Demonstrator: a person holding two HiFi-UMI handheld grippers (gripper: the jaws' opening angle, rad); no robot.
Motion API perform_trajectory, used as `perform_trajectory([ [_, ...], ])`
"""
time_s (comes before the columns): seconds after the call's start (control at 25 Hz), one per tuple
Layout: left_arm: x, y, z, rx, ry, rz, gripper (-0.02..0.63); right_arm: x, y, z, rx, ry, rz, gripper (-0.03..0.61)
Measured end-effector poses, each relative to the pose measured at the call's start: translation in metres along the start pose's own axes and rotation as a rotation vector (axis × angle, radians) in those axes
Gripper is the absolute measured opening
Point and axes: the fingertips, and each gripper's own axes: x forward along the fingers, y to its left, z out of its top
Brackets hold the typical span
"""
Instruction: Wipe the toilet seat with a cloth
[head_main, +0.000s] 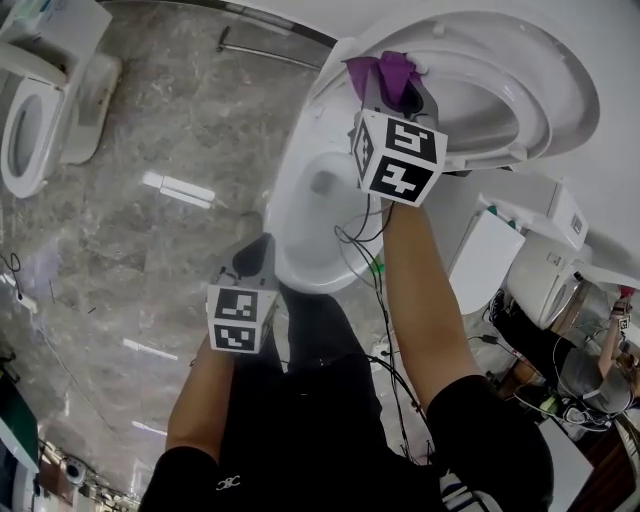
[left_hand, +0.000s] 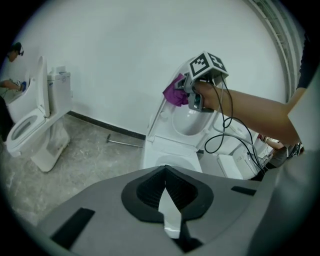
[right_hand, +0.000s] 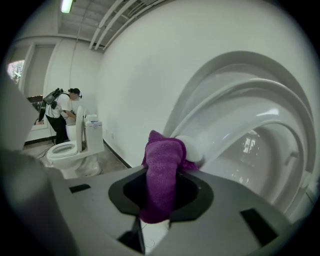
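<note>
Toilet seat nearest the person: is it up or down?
Up. The toilet seat stands raised behind the open bowl, with the purple cloth against its edge.

Seemingly a showroom or test hall for bathroom fittings: a toilet (head_main: 292, 235), a second toilet (head_main: 35, 120) and a third toilet (head_main: 542, 282) stand openly on a grey marble floor (head_main: 150, 250) beside a bare white wall (left_hand: 125, 60).
</note>
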Motion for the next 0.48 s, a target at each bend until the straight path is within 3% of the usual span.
perform_trajectory([
  [0.24, 0.005, 0.013, 0.0, -0.002, 0.009, 0.01, 0.005, 0.01, 0.007, -0.009, -0.175, 0.024, -0.048, 0.094],
  [0.48, 0.011, 0.018, 0.002, 0.005, 0.017, -0.003, 0.005, 0.027, 0.025, -0.047, -0.188, 0.102, 0.007, 0.094],
])
